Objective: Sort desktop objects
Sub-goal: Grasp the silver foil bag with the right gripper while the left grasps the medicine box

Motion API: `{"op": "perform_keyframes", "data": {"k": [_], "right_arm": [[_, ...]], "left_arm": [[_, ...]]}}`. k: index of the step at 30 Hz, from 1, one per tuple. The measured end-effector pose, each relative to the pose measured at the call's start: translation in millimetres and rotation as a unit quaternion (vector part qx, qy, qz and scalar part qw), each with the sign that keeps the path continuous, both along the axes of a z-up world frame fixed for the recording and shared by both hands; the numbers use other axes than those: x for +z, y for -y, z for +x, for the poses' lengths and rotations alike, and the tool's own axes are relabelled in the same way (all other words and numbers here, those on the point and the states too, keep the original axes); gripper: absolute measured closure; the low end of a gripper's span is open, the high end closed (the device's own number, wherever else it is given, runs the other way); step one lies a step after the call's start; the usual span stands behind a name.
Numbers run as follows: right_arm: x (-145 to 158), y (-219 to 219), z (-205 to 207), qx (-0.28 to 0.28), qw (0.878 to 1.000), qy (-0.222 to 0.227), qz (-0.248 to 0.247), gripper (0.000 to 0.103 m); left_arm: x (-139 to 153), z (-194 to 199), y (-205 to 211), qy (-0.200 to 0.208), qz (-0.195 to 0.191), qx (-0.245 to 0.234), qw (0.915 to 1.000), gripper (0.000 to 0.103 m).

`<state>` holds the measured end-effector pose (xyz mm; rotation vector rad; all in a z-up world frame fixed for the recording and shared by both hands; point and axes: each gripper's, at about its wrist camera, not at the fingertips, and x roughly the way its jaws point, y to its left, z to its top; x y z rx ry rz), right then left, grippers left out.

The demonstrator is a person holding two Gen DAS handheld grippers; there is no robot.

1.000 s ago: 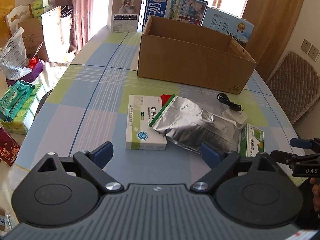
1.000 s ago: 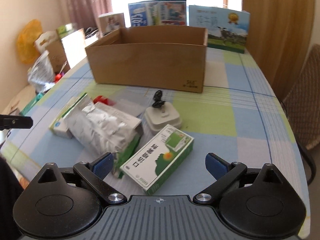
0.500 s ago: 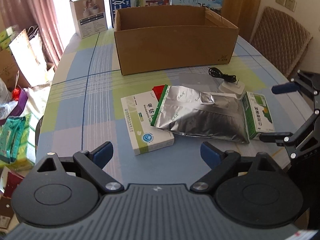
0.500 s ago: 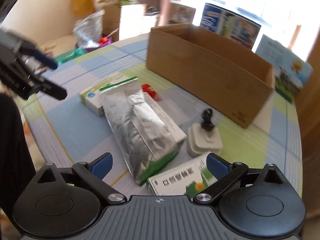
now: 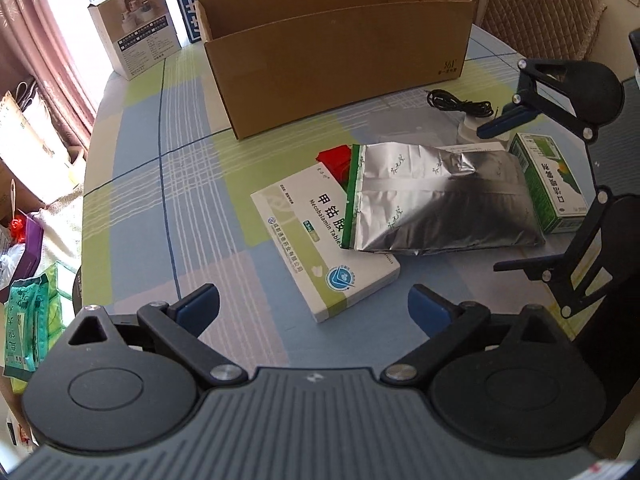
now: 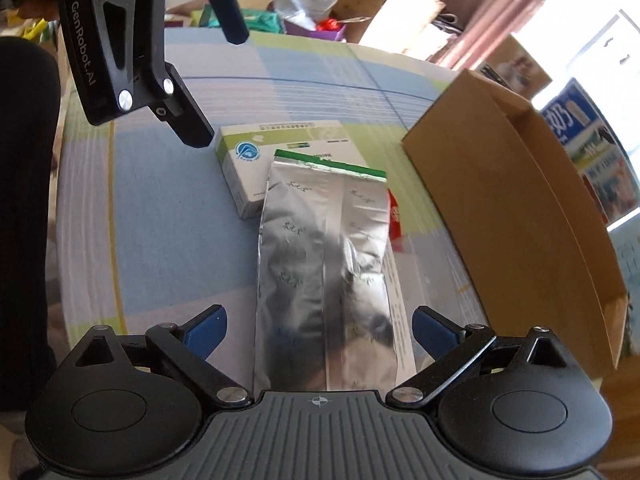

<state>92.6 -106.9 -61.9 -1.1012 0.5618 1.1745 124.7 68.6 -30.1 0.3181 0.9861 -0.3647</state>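
Observation:
A silver foil bag lies across a white medicine box and a red packet. To its right are a green box and a white charger with a black cable. Behind stands an open cardboard box. My left gripper hovers over the white box's near corner; its jaws are opening and no pad touches anything. My right gripper is open and straddles the bag's near end, pads clear of the foil.
The checked tablecloth ends in a curved edge on the left, with bags and packets on the floor beyond. A small white carton and milk cartons stand at the back. A padded chair is at the back right.
Both grippers have rolled and come lower. The right one has moved from above the green box to over the silver bag. The left one has come nearer the white box.

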Motion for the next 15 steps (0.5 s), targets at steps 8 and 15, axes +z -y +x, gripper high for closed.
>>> {"op": "perform_keyframes", "data": {"k": [8, 15], "right_arm": [[-16.7, -20.3, 9.8, 0.031, 0.998, 0.010, -0.045, 0.025], [-15.8, -24.1, 16.6, 0.041, 0.998, 0.004, -0.046, 0.044]], "left_arm": [[-18.7, 19.0, -3.4, -0.018, -0.011, 0.004, 0.9998, 0.004], [-30.6, 27.2, 7.0, -0.029, -0.010, -0.013, 0.9994, 0.004]]}}
